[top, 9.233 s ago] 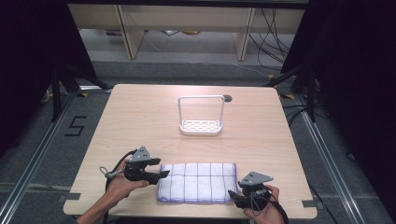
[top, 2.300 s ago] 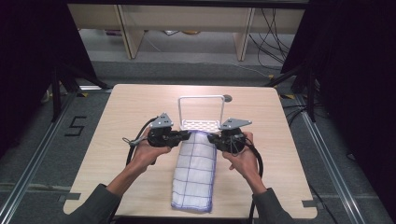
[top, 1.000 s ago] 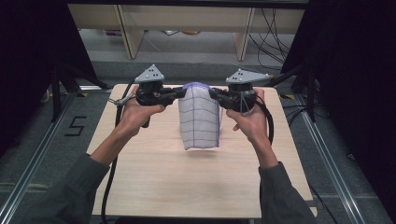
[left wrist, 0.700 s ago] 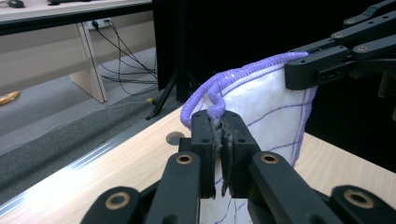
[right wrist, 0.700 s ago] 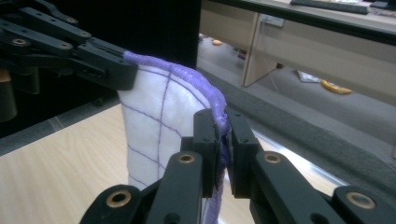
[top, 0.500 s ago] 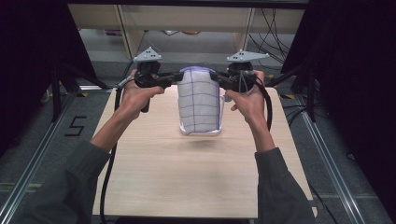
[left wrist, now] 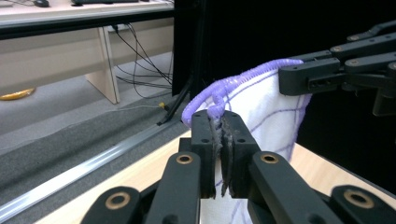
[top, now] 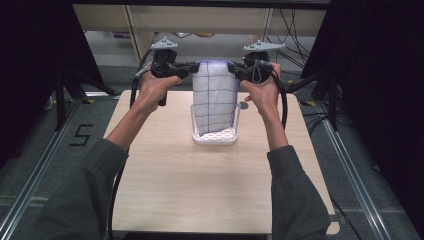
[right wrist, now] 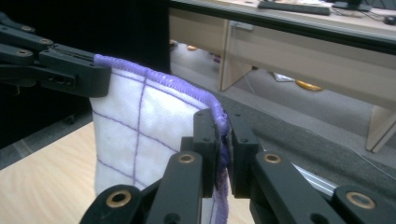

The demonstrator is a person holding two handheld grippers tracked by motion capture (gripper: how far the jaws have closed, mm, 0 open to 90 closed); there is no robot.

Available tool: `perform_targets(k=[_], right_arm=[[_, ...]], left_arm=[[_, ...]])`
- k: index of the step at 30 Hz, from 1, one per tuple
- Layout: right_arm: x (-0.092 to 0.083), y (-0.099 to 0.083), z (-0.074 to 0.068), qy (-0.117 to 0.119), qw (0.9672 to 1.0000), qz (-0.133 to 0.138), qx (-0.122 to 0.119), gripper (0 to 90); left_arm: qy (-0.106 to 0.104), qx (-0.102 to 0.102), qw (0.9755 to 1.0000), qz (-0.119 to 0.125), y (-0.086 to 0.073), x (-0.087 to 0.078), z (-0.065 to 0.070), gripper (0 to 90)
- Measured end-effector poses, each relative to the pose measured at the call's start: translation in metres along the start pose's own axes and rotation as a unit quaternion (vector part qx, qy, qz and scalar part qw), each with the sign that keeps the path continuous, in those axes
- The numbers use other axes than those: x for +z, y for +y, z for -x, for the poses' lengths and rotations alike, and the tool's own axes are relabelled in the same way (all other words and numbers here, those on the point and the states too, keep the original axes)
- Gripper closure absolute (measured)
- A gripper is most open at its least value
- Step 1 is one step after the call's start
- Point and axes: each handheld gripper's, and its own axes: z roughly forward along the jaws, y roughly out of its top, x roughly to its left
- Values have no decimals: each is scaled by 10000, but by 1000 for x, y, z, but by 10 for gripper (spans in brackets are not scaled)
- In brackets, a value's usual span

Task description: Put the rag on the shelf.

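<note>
I see even overhead light on the table [top: 200, 190], dark curtained sides, soft focus; gripper views' backgrounds blur slightly.

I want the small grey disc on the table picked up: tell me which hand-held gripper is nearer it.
Right. The right hand-held gripper hangs just above the grey disc; the left hand-held gripper is across the cloth.

White cloth [top: 215, 102] with a purple grid and purple stitched hem (folded lengthwise, by the look of it) hangs vertically, top corners pinched and stretched apart. Its lower end reaches the white wire-handled rack [top: 215, 137] standing at the table's far middle.
</note>
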Motion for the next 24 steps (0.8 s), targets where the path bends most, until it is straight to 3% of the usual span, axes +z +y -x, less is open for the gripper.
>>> perform_targets(k=[6, 14, 24], right_arm=[[17, -2, 13, -198, 9995, -78, 218, 846], [42, -18, 20, -228, 9977, -265, 585, 845], [68, -30, 24, -250, 9949, -740, 632, 844]], left_arm=[[-51, -357, 9993, 25, -9, 22, -15, 845], [-89, -518, 9985, -157, -22, 43, -24, 839], [82, -750, 9964, -398, -45, 62, -40, 840]])
